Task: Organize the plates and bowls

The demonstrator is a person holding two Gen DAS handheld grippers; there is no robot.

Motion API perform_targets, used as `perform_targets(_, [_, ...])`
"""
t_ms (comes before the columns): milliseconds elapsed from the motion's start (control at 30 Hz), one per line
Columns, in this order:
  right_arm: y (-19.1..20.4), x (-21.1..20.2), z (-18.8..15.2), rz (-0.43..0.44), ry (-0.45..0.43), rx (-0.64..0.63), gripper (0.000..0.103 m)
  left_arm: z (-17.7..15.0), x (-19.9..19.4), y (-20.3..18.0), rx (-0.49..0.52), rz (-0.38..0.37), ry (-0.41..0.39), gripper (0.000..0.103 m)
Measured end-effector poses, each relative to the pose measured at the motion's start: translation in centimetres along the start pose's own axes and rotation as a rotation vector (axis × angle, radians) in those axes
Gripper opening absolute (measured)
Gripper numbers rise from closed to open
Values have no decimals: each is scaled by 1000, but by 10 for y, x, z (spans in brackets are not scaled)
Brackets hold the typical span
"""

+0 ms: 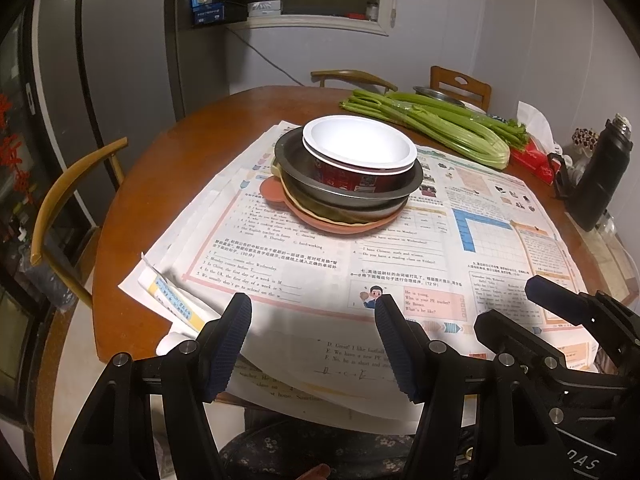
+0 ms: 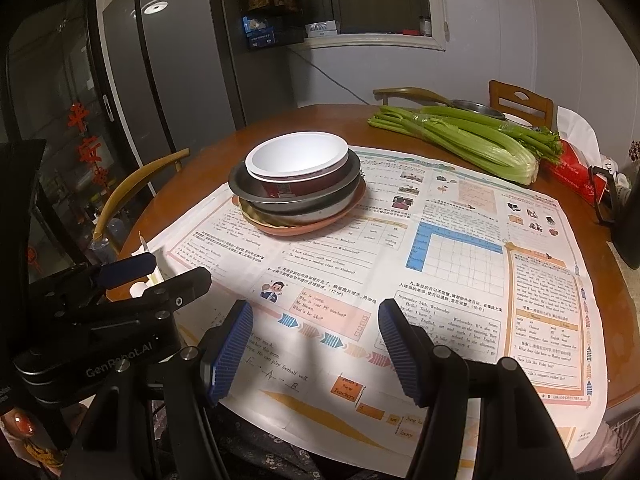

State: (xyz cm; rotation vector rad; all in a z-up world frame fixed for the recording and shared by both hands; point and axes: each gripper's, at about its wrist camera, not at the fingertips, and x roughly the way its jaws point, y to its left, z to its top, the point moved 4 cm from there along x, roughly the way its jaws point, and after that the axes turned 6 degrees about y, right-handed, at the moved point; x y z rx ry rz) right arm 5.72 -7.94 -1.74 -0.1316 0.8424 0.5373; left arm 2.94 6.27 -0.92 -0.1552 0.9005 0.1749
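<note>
A stack of dishes stands on the papers in the middle of the round table. From the top: a white-lined red bowl (image 1: pixel 360 148) (image 2: pixel 298 160), a metal basin (image 1: pixel 348 196) (image 2: pixel 296 196), a second dish under it, and a pink plate (image 1: pixel 340 226) (image 2: pixel 304 226) at the bottom. My left gripper (image 1: pixel 314 304) is open and empty over the near table edge, well short of the stack. My right gripper (image 2: pixel 316 310) is open and empty, also near the front edge. The right gripper shows in the left wrist view (image 1: pixel 560 312) and the left gripper in the right wrist view (image 2: pixel 160 268).
Printed worksheets (image 2: pixel 440 260) cover much of the wooden table (image 1: pixel 200 152). Celery (image 1: pixel 436 124) (image 2: pixel 468 140) lies at the back right by a metal dish (image 1: pixel 438 94). A black flask (image 1: pixel 600 176) and a red packet (image 2: pixel 576 176) stand at the right. Chairs (image 1: pixel 60 208) ring the table.
</note>
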Motion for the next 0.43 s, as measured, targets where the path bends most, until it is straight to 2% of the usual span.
perform_targets(167, [0,0,0,-1,-1,0,65,0,2,0,0,-5,3,66])
perform_targets(333, [0,0,1,22,0,-4,65,1,13,0,-13,-62,33,66])
perform_targets(433, [-10,-3,7,34,-3,1,65,14,20,12,-32,-85,57,66])
